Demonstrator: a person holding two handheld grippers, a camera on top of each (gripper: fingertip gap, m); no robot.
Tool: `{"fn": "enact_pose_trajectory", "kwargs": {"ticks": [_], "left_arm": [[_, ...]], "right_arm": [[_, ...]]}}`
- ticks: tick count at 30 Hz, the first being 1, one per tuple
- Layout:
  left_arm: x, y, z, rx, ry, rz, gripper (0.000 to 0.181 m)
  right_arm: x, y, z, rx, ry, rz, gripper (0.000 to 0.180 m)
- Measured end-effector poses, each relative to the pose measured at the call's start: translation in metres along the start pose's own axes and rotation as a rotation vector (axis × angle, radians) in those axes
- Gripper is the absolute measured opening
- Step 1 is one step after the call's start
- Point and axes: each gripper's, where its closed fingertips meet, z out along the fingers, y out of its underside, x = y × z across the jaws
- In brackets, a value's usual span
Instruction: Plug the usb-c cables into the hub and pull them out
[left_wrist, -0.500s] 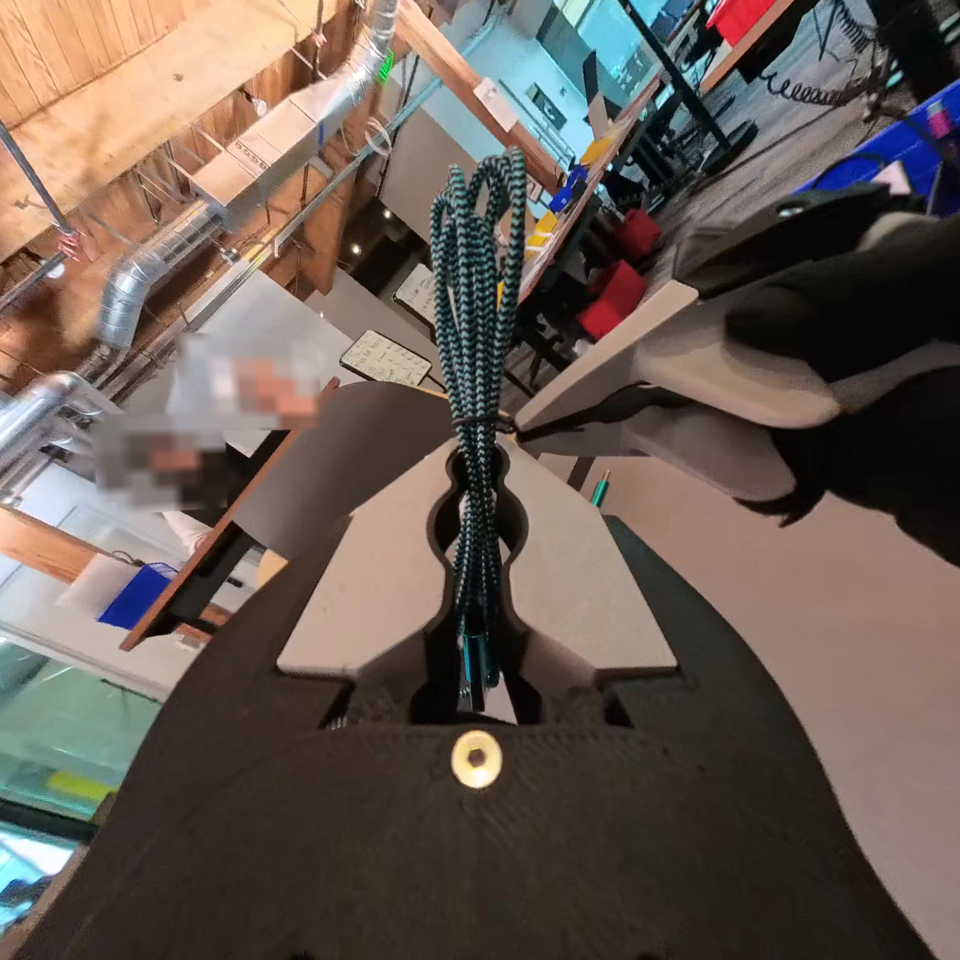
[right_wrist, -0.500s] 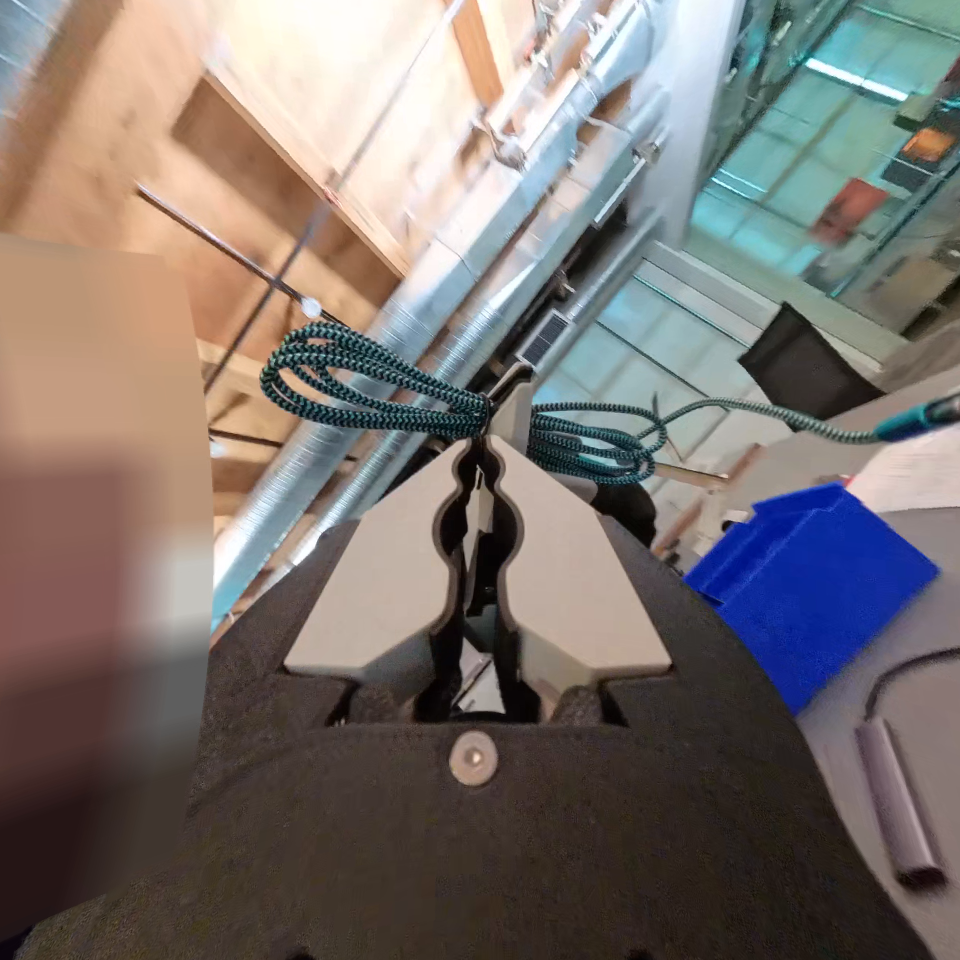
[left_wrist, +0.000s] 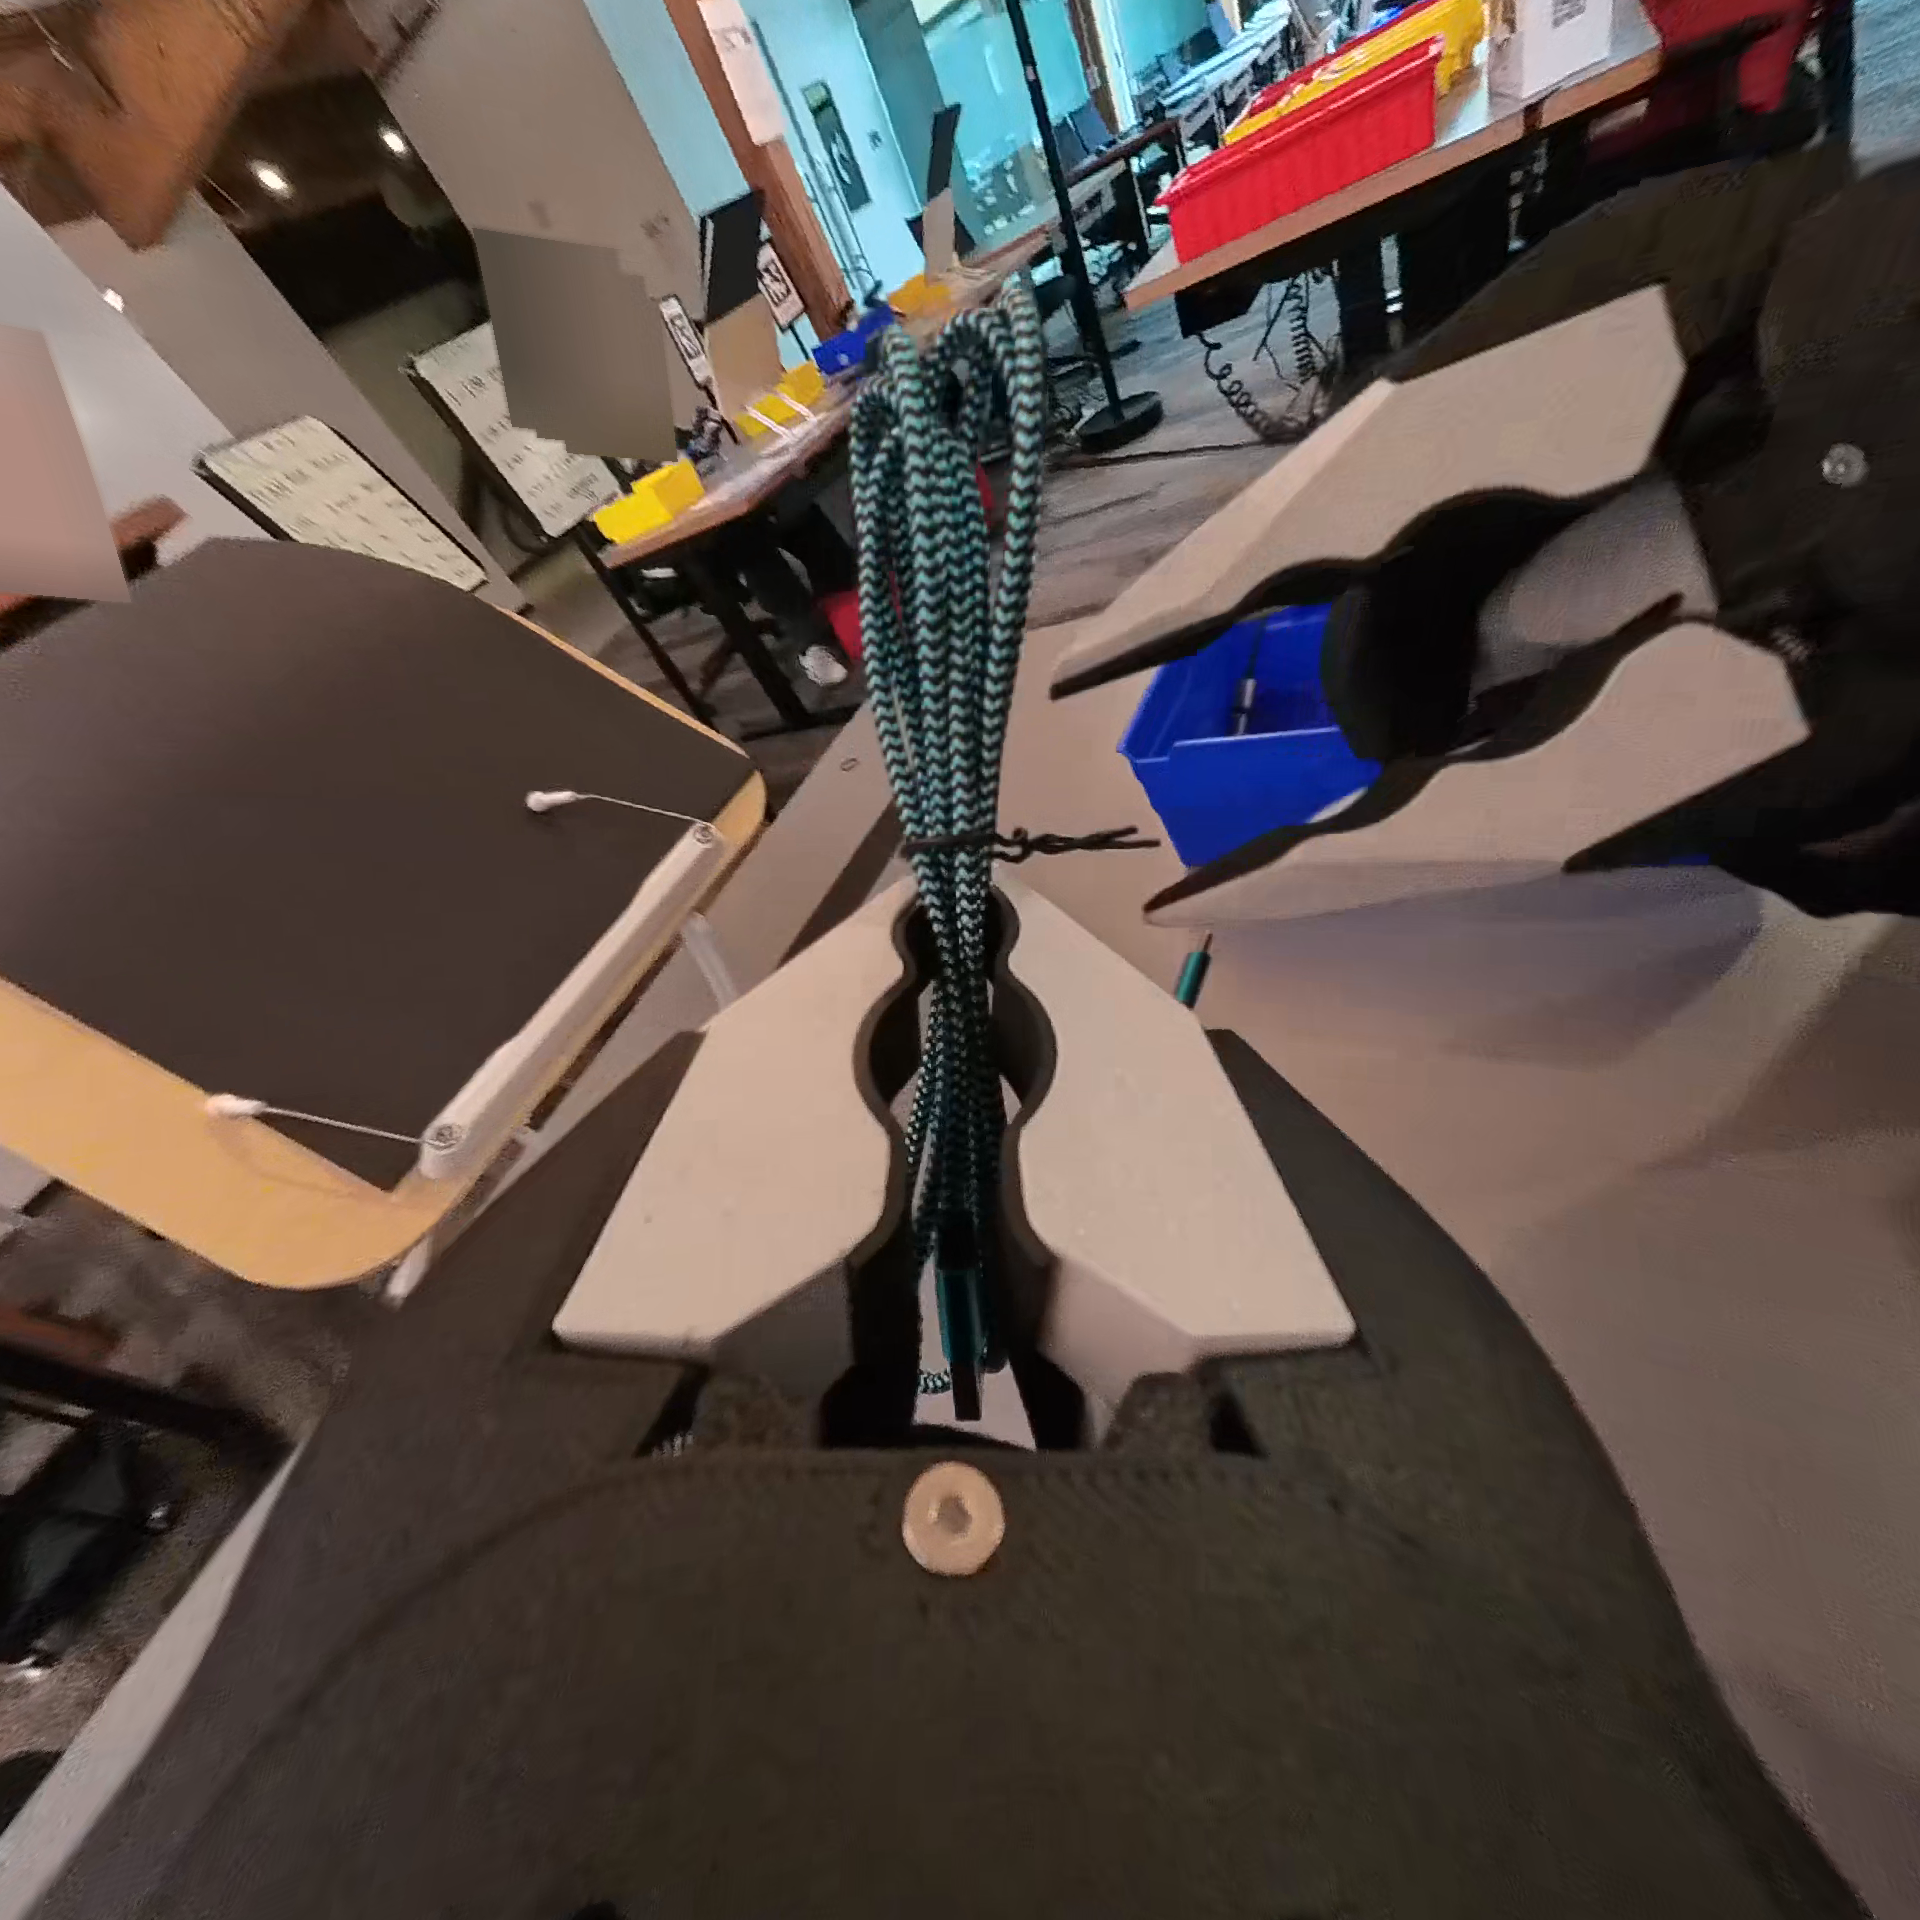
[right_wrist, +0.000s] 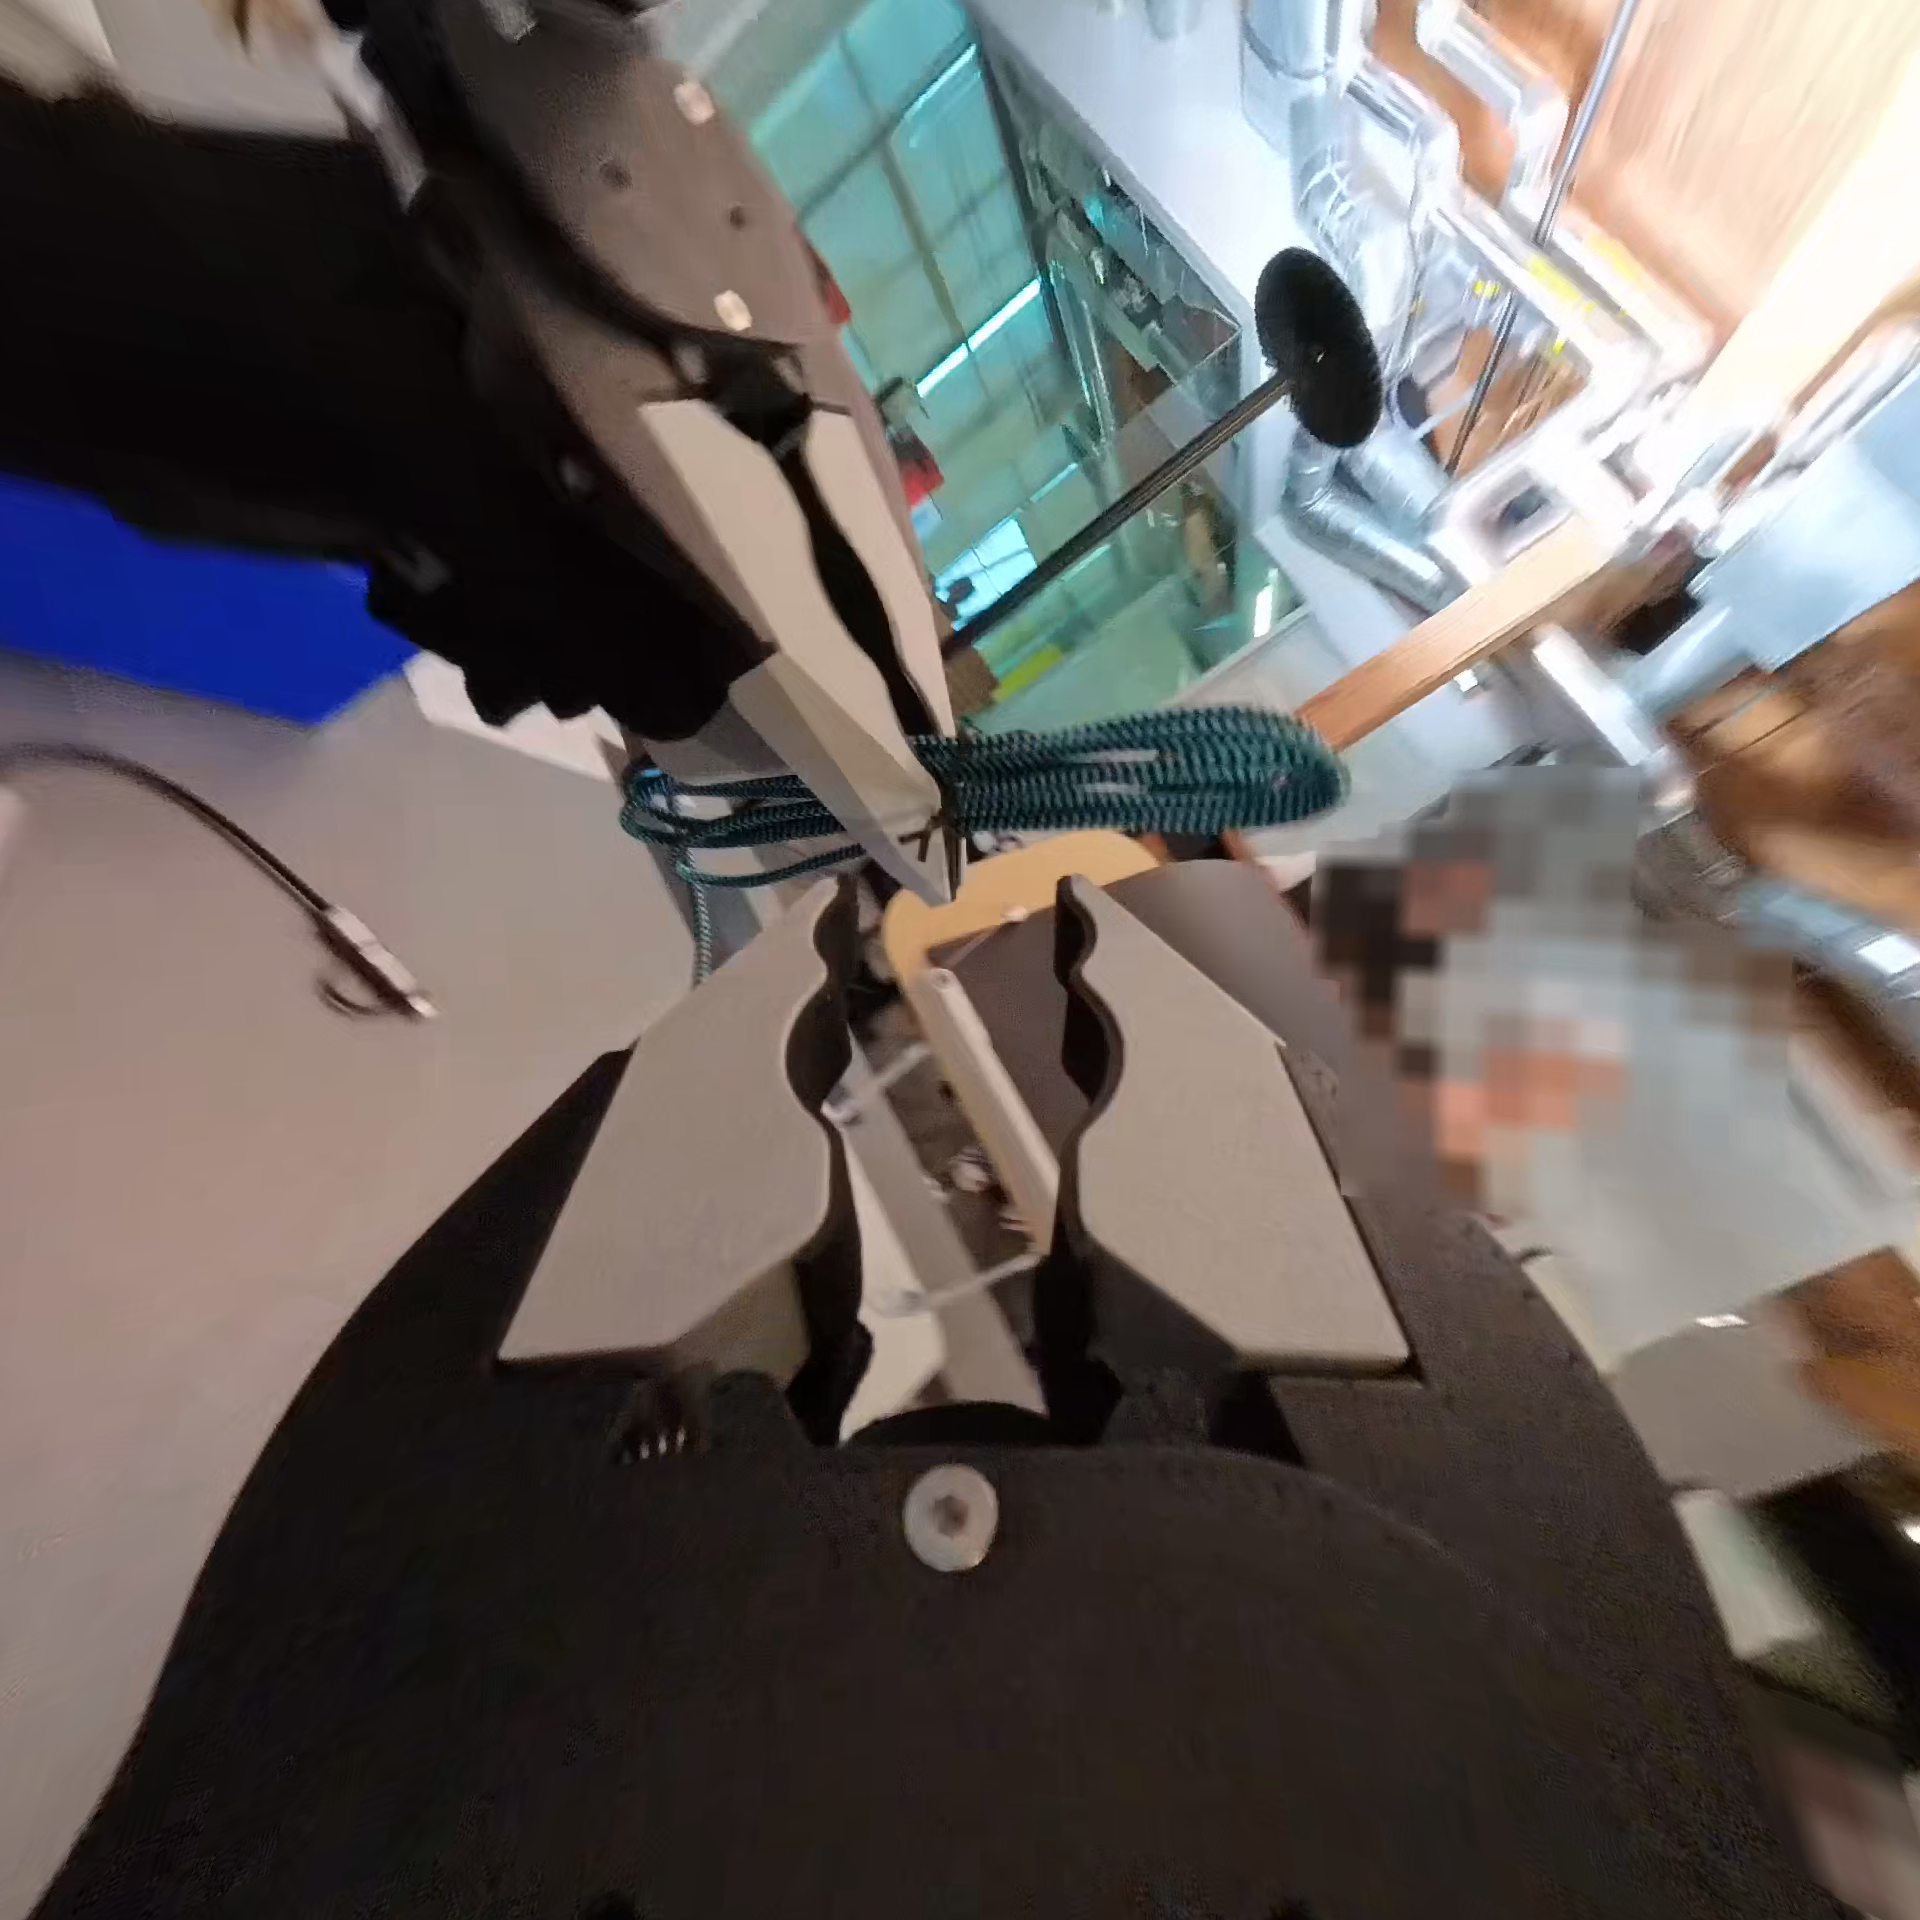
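Note:
My left gripper (left_wrist: 956, 904) is shut on a bundle of teal-and-black braided USB-C cable (left_wrist: 935, 582) bound by a black twist tie (left_wrist: 1039, 842). One teal plug (left_wrist: 961, 1320) sits deep between my fingers, and another plug tip (left_wrist: 1193, 971) shows just right of them. My right gripper (left_wrist: 1107, 800) is open and empty, its tips just right of the tie. In the right wrist view, my right gripper (right_wrist: 951, 904) gapes below the left gripper (right_wrist: 935, 821) and the bundle (right_wrist: 1122, 779). The slim dark hub (right_wrist: 379, 971) lies on the grey table (right_wrist: 208, 1143) with its black lead.
A blue bin (left_wrist: 1236, 748) stands on the table behind the right gripper and also shows in the right wrist view (right_wrist: 156, 613). A black chair with a light wood edge (left_wrist: 312, 831) stands left of the table. Other tables with red and yellow bins stand farther off.
My right gripper was shut at the twist tie; it has opened, let go and drawn back a little. Both views have swung; the left one has tilted down from the ceiling toward the room.

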Motion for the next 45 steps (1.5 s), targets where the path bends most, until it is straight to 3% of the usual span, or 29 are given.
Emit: {"fn": "enact_pose_trajectory", "kwargs": {"ticks": [7, 25, 27, 30, 35, 36, 38, 40, 42, 45], "left_arm": [[0.007, 0.005, 0.002, -0.043, 0.040, -0.021, 0.003], [0.010, 0.018, 0.003, -0.123, 0.024, 0.082, 0.004], [0.010, 0.018, 0.004, -0.115, 0.004, 0.092, 0.004], [0.007, 0.014, 0.005, -0.083, -0.040, 0.113, 0.003], [0.000, 0.003, 0.003, -0.033, -0.184, 0.238, 0.004], [-0.002, 0.002, 0.004, -0.042, -0.226, 0.285, 0.003], [-0.004, -0.002, 0.005, -0.013, -0.282, 0.356, 0.003], [-0.004, 0.000, 0.005, -0.006, -0.268, 0.320, 0.003], [-0.005, 0.000, 0.003, 0.013, -0.225, 0.246, 0.004], [-0.007, 0.006, 0.002, -0.006, -0.162, 0.162, 0.004]], "right_arm": [[-0.013, -0.004, 0.009, -0.057, 0.036, -0.363, 0.015], [-0.017, 0.004, 0.010, -0.081, -0.029, -0.327, 0.000], [-0.017, 0.005, 0.010, -0.080, -0.060, -0.187, 0.000], [-0.014, 0.006, 0.010, -0.043, -0.129, 0.223, 0.000], [-0.003, 0.000, 0.007, 0.290, -0.502, 1.516, 0.000], [-0.002, 0.002, 0.007, 0.374, -0.579, 1.730, 0.000], [-0.002, 0.002, 0.007, 0.521, -0.635, 1.950, 0.001], [-0.006, -0.002, 0.006, 0.580, -0.669, 2.002, 0.000], [-0.012, -0.007, 0.005, 0.562, -0.644, 1.800, 0.005], [-0.017, 0.001, 0.007, 0.379, -0.505, 1.426, 0.029]]}}
